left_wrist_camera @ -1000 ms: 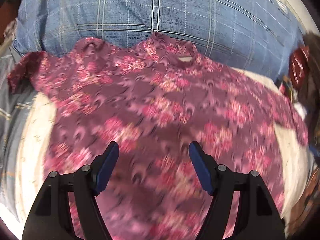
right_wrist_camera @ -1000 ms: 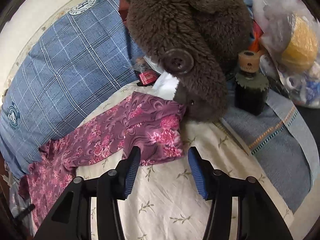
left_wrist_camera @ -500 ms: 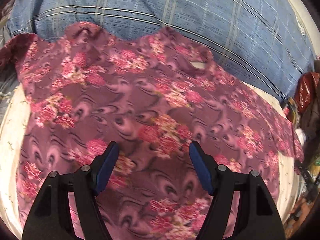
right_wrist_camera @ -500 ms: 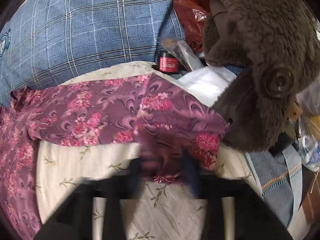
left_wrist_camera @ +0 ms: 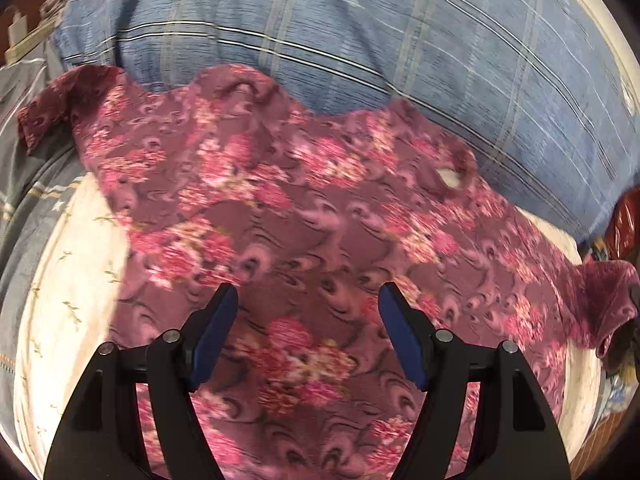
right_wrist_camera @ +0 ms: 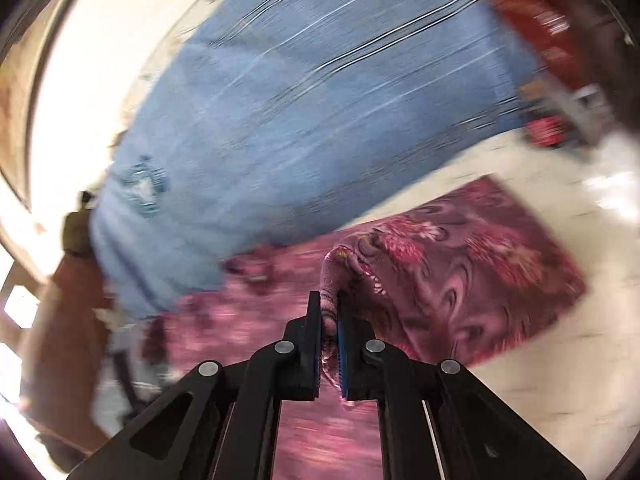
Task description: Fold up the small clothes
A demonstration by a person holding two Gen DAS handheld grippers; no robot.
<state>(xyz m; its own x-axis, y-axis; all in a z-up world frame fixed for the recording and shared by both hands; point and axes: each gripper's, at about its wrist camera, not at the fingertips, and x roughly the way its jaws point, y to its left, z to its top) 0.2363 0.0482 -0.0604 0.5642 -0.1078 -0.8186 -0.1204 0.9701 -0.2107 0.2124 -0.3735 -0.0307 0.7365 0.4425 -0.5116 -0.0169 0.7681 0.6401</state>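
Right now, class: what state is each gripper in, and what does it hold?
Left gripper: open, holding nothing, above the floral shirt.
Right gripper: closed on the shirt's sleeve.

No legible text; round emblem on pillow (right_wrist_camera: 280, 120) blurred.
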